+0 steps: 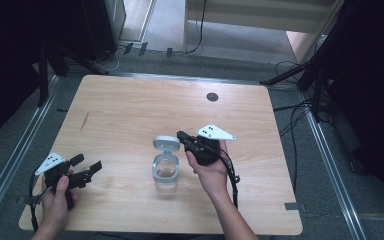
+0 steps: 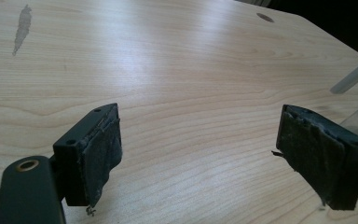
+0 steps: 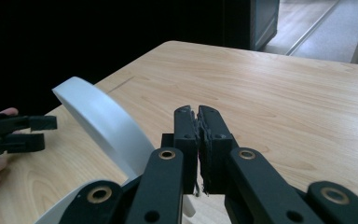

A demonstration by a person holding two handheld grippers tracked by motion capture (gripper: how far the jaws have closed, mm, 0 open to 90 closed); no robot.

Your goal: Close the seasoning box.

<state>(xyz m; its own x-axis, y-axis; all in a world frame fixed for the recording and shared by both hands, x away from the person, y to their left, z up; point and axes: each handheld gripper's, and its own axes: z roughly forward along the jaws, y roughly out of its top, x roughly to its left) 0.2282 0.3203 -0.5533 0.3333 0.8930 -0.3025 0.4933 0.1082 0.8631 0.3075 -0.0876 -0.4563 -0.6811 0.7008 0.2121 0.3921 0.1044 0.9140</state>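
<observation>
Clear round plastic jar (image 1: 166, 172) with its hinged white lid (image 1: 165, 143) flipped up, mid-table; the closed, empty right gripper (image 1: 184, 136) beside the lid could tip the unsteadied jar, the open-jawed left gripper (image 1: 87, 165) lying well left of it.

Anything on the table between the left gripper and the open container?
No. In the high view, bare table lies between the left gripper and the container; its lid stands open.

Clear jar (image 1: 166, 171) upright mid-table, white lid (image 1: 165, 143) flipped open.
</observation>
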